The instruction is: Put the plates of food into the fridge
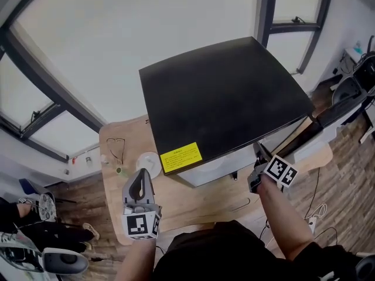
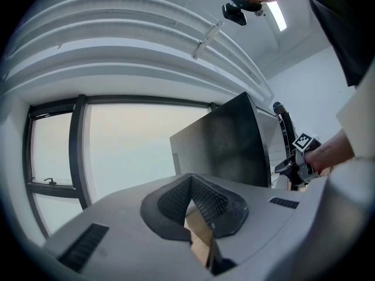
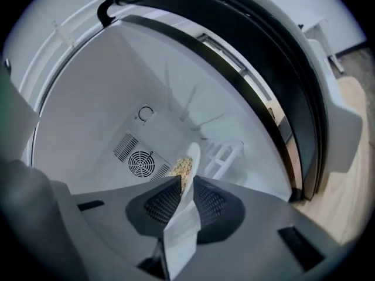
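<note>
The plate (image 3: 194, 152), heaped with pale grainy food (image 3: 180, 167), is inside the fridge (image 3: 88, 98) and reaches straight ahead from the tips of the right claw (image 3: 186, 178). Only its near rim is at the claw. Bare white wall lies open around it, though I cannot tell how close its far rim comes to the back. The right claw is narrow, with its pads closed on either face of that near rim. Past the plate on one side is a round fan grille (image 3: 140, 163). On the other side is a white rack (image 3: 221, 156), near the plate, but whether it touches is unclear. The dark door frame (image 3: 263, 92) arcs close along the claw's flank. The left claw (image 2: 188, 177) is outside the fridge, jaws together and empty, above the wooden table (image 1: 193, 201). A small white disc (image 1: 149, 161) lies just ahead of it and glasses (image 1: 116, 148) a little further on.
</note>
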